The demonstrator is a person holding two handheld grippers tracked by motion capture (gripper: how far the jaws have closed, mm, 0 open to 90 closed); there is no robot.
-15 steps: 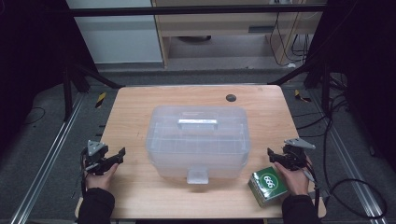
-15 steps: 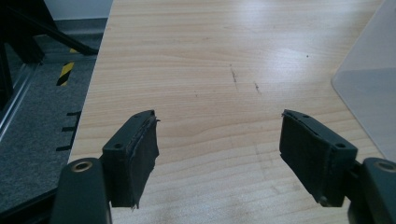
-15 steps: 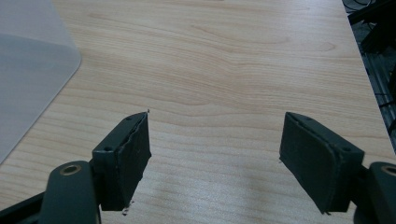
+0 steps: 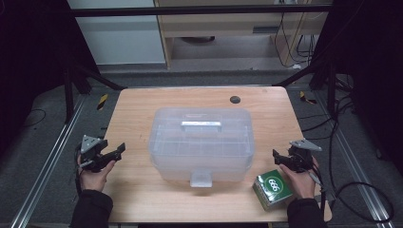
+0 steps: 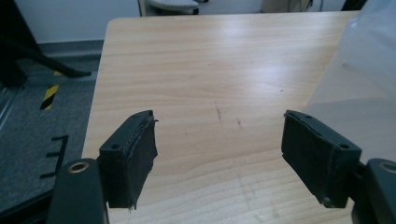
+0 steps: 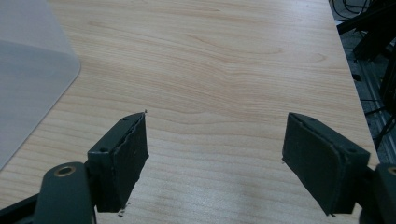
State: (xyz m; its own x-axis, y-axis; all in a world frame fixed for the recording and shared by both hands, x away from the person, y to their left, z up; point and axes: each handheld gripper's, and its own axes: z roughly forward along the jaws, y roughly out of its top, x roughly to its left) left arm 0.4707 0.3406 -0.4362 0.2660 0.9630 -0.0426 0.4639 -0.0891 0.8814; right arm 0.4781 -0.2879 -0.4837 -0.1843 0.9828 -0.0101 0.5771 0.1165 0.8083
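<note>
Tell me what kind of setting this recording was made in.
Probably a lab or data-collection workspace: a lone wooden table inside a black metal frame, cables trailing over grey carpet, and hazard-striped tape on the floor. The table bears a translucent plastic storage box.

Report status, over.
Left gripper and right gripper open, empty. Clear box shut, mid-table. Green packet by right hand. Nothing blocking.
</note>
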